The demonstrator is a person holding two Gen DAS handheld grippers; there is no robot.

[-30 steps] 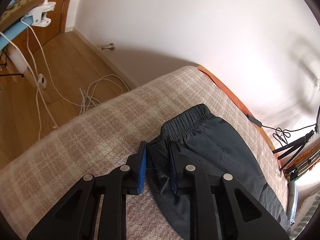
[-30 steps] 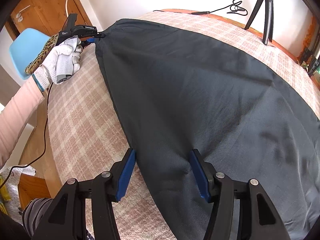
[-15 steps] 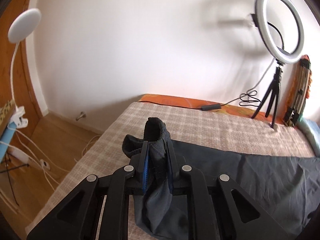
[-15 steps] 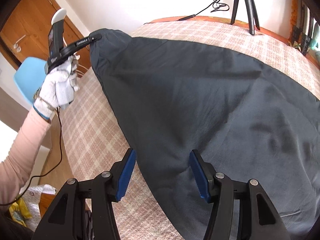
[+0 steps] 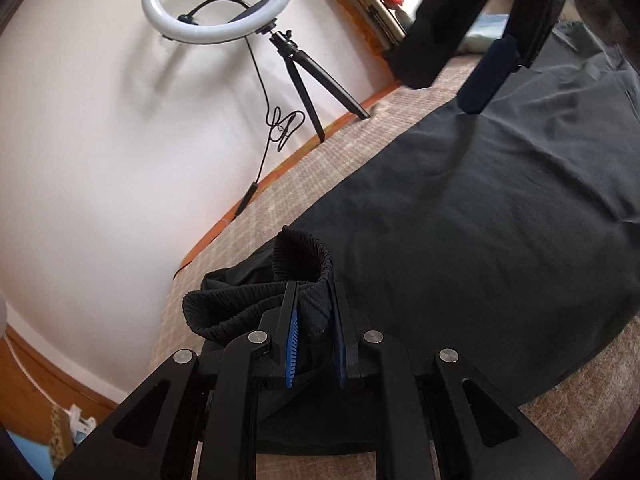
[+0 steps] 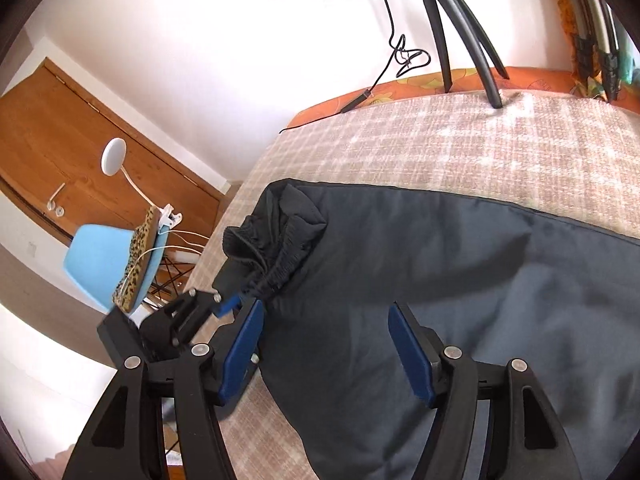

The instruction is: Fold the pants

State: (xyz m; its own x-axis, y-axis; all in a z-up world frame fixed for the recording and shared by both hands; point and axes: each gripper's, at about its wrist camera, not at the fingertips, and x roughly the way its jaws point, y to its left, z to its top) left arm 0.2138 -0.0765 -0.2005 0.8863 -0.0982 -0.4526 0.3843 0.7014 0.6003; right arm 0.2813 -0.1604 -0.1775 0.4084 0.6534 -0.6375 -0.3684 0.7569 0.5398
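Note:
Dark grey pants [image 5: 460,240] lie spread on the plaid bed cover [image 5: 320,160]. My left gripper [image 5: 314,304] is shut on the bunched elastic waistband [image 5: 304,256] and holds it lifted over the pants. In the right wrist view the pants [image 6: 460,280] fill the lower right, and the left gripper [image 6: 228,304] shows at the waistband [image 6: 276,248]. My right gripper [image 6: 326,340] is open and empty, hovering over the pants close beside the left one; it also shows in the left wrist view [image 5: 486,76] at top right.
A ring light on a tripod [image 5: 216,12] stands on the bed by the white wall, its cable [image 5: 280,124] trailing along the orange mattress edge [image 6: 400,88]. A blue chair [image 6: 104,256] and wooden door [image 6: 80,136] are off the bed's left end.
My left gripper has carried the waistband up and across over the pants toward the right gripper. The right gripper has stayed open, now close to the left one.

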